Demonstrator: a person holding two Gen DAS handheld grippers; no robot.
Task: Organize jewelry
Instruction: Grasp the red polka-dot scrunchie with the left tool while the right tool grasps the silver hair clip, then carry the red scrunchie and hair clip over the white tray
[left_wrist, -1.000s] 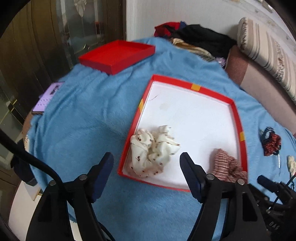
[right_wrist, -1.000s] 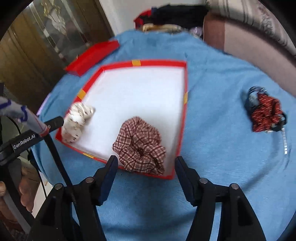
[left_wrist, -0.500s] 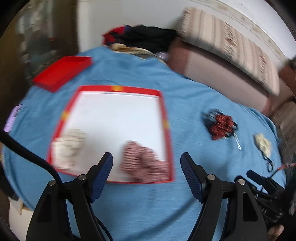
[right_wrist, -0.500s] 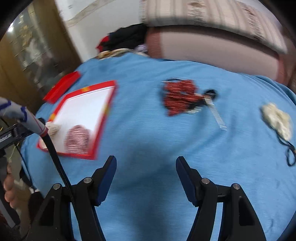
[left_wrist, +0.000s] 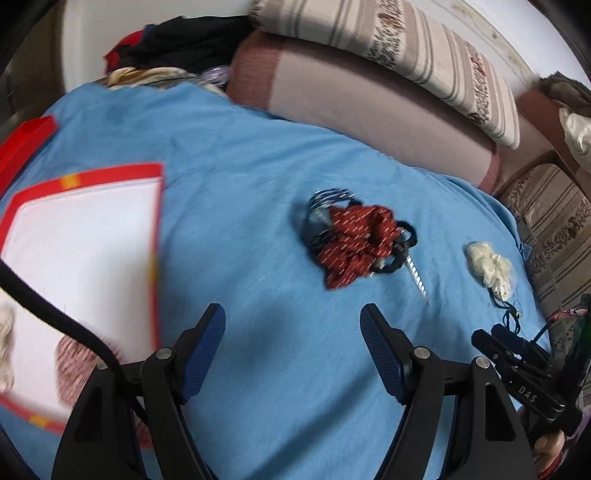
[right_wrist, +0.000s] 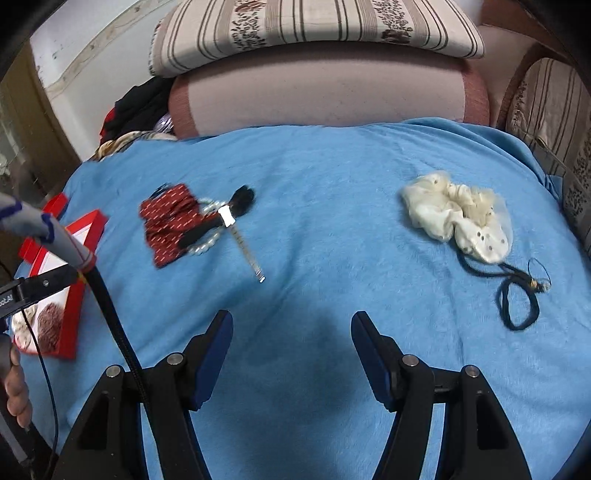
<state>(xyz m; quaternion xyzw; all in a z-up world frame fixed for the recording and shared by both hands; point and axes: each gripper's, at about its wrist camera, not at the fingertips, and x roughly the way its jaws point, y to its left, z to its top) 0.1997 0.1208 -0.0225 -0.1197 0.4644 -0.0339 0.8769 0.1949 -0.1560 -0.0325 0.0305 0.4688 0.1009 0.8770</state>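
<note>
Both grippers, left gripper (left_wrist: 291, 354) and right gripper (right_wrist: 291, 354), had swung from the tray (left_wrist: 157, 236) toward the tangled red scrunchie (left_wrist: 354, 240), jaws released and empty; snagging risked dragging several pieces.

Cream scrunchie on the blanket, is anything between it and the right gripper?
Nothing visible. The right gripper is open and empty, and only bare blue blanket lies between it and the cream scrunchie. The dark cord lies just beside the scrunchie on its near right, off the direct line.

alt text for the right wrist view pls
Open, empty right claw hovers over a blue blanket. Ahead lie a red scrunchie tangled with other accessories on the left and a cream scrunchie with a dark cord on the right.
</note>
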